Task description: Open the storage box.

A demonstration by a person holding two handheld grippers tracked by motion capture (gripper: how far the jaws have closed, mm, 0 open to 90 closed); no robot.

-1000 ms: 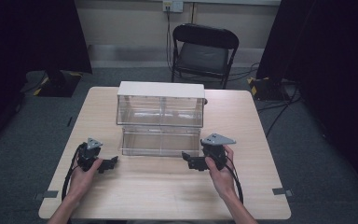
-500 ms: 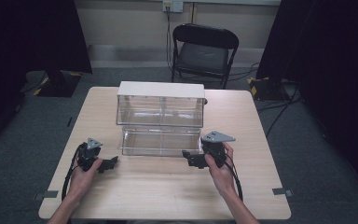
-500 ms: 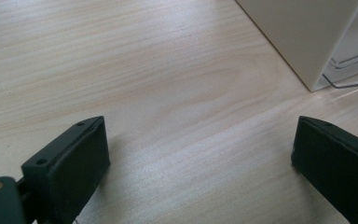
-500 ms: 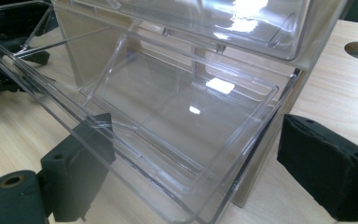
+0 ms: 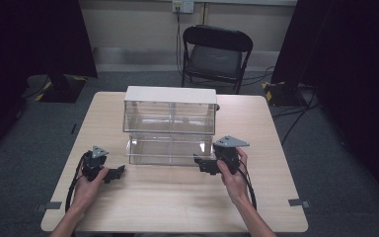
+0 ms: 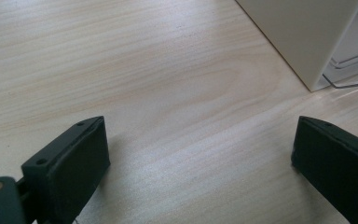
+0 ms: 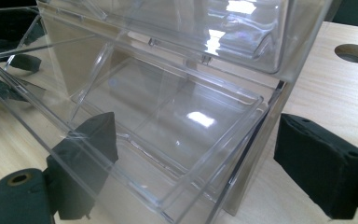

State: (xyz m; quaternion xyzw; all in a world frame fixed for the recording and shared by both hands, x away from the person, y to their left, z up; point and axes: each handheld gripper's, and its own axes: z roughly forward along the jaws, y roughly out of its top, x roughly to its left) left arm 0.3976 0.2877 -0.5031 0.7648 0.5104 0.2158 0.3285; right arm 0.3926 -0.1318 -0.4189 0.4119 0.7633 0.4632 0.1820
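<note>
Clear drawer box on wooden table, folding chair behind.

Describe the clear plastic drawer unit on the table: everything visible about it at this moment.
The drawer unit stands upright on the wooden table, toward its far middle. It has an opaque white top and side walls and two tiers of transparent drawers. The lower drawer is pulled out toward the person and looks empty, with a divider down its middle. The right gripper has its open jaws either side of the drawer's front corner; contact can't be confirmed.
</note>
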